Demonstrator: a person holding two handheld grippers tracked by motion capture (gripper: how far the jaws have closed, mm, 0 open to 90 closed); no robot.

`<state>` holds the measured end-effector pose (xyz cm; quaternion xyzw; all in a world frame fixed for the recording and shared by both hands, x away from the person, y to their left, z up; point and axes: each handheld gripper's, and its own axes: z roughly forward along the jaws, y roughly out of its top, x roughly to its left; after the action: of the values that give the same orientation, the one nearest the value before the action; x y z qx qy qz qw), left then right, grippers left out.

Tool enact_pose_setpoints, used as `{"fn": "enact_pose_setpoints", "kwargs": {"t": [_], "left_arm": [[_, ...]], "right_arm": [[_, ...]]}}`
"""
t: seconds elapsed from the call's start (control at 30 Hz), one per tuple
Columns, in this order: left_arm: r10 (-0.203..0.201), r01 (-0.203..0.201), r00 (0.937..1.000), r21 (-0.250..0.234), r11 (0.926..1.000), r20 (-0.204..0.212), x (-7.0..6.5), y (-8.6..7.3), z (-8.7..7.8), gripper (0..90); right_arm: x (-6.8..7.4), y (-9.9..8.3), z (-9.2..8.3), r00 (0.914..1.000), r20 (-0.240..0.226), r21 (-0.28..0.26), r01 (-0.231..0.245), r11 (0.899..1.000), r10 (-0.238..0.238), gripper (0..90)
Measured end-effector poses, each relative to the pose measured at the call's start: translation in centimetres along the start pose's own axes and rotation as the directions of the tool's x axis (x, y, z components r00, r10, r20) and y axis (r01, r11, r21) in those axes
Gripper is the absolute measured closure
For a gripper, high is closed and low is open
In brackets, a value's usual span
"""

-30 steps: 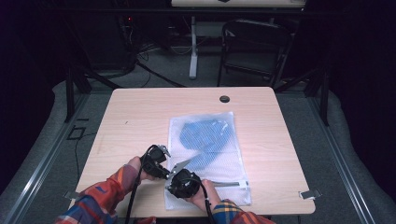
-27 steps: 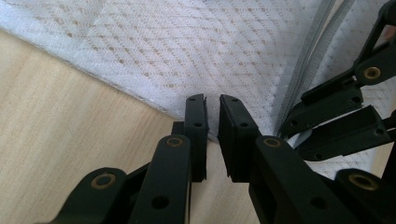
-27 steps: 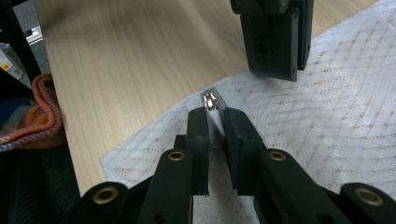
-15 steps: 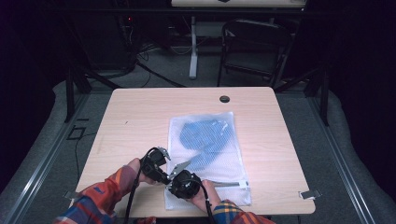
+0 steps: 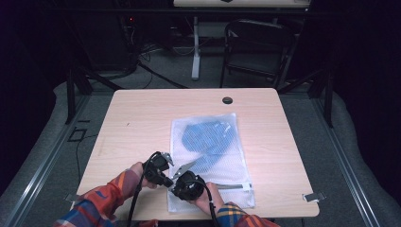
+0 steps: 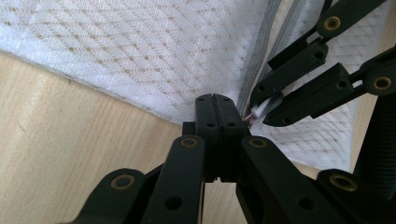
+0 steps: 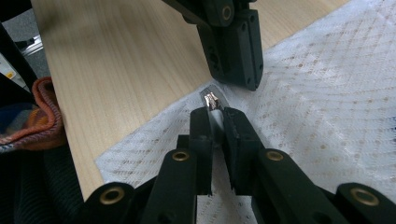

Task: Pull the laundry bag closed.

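Observation:
A white mesh bag with a blue garment inside lies on the wooden table. Both grippers meet at the left end of the bag's zipper, near the front edge. My right gripper is shut on the zipper pull, whose metal end pokes out past its tips. My left gripper has just closed further. Its jaws are pressed together, pinching the mesh at the bag's edge right beside the pull. In the high view, the left gripper and right gripper almost touch.
A round cable hole sits near the table's far edge. A dark chair and a table leg stand on the floor beyond. Plaid sleeves come in from the bottom. Bare wood lies left of the bag.
The left gripper has edged slightly closer to the right one at the zipper's end. The right gripper and the bag have stayed put.

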<state>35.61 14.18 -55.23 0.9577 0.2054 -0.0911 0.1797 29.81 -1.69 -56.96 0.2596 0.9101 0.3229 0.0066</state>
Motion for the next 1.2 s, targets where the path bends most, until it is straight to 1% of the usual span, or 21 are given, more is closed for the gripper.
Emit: {"fn": "enact_pose_setpoints", "kwargs": {"t": [0.2, 0.27, 0.3, 0.37, 0.43, 0.5, 0.57, 0.6, 0.63, 0.67, 0.7, 0.8, 0.83, 0.93, 0.97, 1.03, 1.07, 1.13, 1.2], "left_arm": [[0.012, -0.012, 0.9999, 0.005, 0.9999, -0.009, -0.14, 0.04, 0.01, 90.0], [0.010, -0.010, 0.9999, 0.003, 0.9999, -0.007, -0.14, 0.02, 0.01, 90.0], [0.011, -0.011, 0.9999, -0.001, 0.9999, -0.005, -0.12, -0.03, 0.01, 90.0], [0.009, -0.009, 1.0000, -0.006, 0.9999, -0.001, -0.04, -0.07, 0.03, 90.0], [0.007, -0.007, 1.0000, -0.003, 1.0000, 0.001, -0.01, -0.07, 0.01, 90.0], [0.010, -0.010, 1.0000, -0.003, 0.9999, -0.001, -0.03, -0.04, 0.02, 90.0], [0.001, 0.000, 1.0000, -0.006, 1.0000, 0.007, 0.07, -0.07, 0.01, 89.8], [-0.003, 0.004, 0.9999, -0.009, 0.9999, 0.017, 0.20, -0.11, 0.01, 89.5], [-0.011, 0.011, 0.9997, -0.019, 0.9998, 0.021, 0.29, -0.12, 0.07, 89.2], [-0.011, 0.011, 0.9997, -0.019, 0.9998, 0.021, 0.29, -0.12, 0.07, 88.2], [-0.012, 0.012, 0.9995, -0.005, 0.9999, 0.030, 0.33, 0.00, -0.06, 85.9], [-0.015, 0.015, 0.9995, 0.002, 0.9999, 0.029, 0.27, 0.04, -0.11, 84.2], [-0.022, 0.022, 0.9994, 0.002, 0.9998, 0.027, 0.25, 0.03, -0.10, 84.1], [-0.018, 0.017, 0.9996, 0.008, 0.9998, 0.021, 0.18, 0.07, -0.10, 84.5], [-0.016, 0.016, 0.9999, 0.010, 0.9998, 0.005, -0.04, 0.15, -0.02, 85.5], [-0.013, 0.013, 0.9999, 0.011, 0.9999, -0.010, -0.30, 0.23, 0.06, 87.3], [-0.004, 0.005, 0.9998, 0.015, 0.9999, -0.021, -0.45, 0.29, 0.11, 87.8], [0.010, -0.010, 0.9996, 0.023, 0.9997, -0.027, -0.56, 0.35, 0.09, 88.5], [0.013, -0.012, 0.9996, 0.021, 0.9997, -0.025, -0.50, 0.32, 0.07, 88.5]], "right_arm": [[-0.03, -0.01, -0.13, 1.0000, 0.003, 0.007, -0.008, 1.000, 0.008, 83.5], [-0.05, -0.01, -0.15, 1.0000, 0.004, 0.010, -0.006, 1.000, 0.006, 83.7], [-0.14, -0.01, -0.29, 1.0000, 0.004, 0.017, -0.007, 1.000, 0.007, 86.9], [-0.24, 0.06, -0.56, 0.9999, 0.000, 0.027, -0.011, 1.000, 0.011, 86.9], [-0.30, 0.14, -0.72, 0.9999, 0.001, 0.024, -0.010, 1.000, 0.010, 86.9], [-0.27, 0.12, -0.60, 0.9999, 0.000, 0.027, -0.015, 1.000, 0.015, 86.8], [-0.28, 0.10, -0.40, 0.9998, -0.007, 0.032, -0.016, 0.999, 0.016, 86.6], [-0.29, 0.12, -0.36, 0.9999, -0.007, 0.031, -0.015, 0.999, 0.015, 86.4], [-0.24, 0.12, -0.29, 0.9998, -0.006, 0.022, -0.020, 1.000, 0.020, 86.3], [-0.24, 0.12, -0.29, 0.9998, -0.006, 0.022, -0.020, 1.000, 0.020, 86.3], [-0.21, 0.14, -0.19, 0.9997, -0.009, 0.020, -0.023, 1.000, 0.023, 85.9], [-0.23, 0.16, -0.10, 0.9998, -0.006, 0.012, -0.017, 1.000, 0.017, 85.7], [-0.23, 0.14, -0.09, 0.9998, -0.006, 0.011, -0.018, 1.000, 0.018, 85.7], [-0.29, 0.11, -0.10, 0.9999, -0.007, 0.009, -0.013, 1.000, 0.013, 85.7], [-0.29, 0.10, -0.09, 0.9999, -0.008, 0.009, -0.014, 1.000, 0.014, 85.2], [-0.23, 0.10, 0.00, 0.9996, -0.021, -0.002, -0.018, 1.000, 0.018, 77.6], [-0.12, 0.14, 0.07, 0.9997, -0.020, -0.006, -0.012, 1.000, 0.012, 77.9], [0.29, 0.25, 0.22, 0.9998, 0.013, -0.002, 0.018, 1.000, -0.018, 84.3], [0.34, 0.18, 0.23, 0.9999, 0.015, -0.009, 0.005, 1.000, -0.005, 86.5]]}}
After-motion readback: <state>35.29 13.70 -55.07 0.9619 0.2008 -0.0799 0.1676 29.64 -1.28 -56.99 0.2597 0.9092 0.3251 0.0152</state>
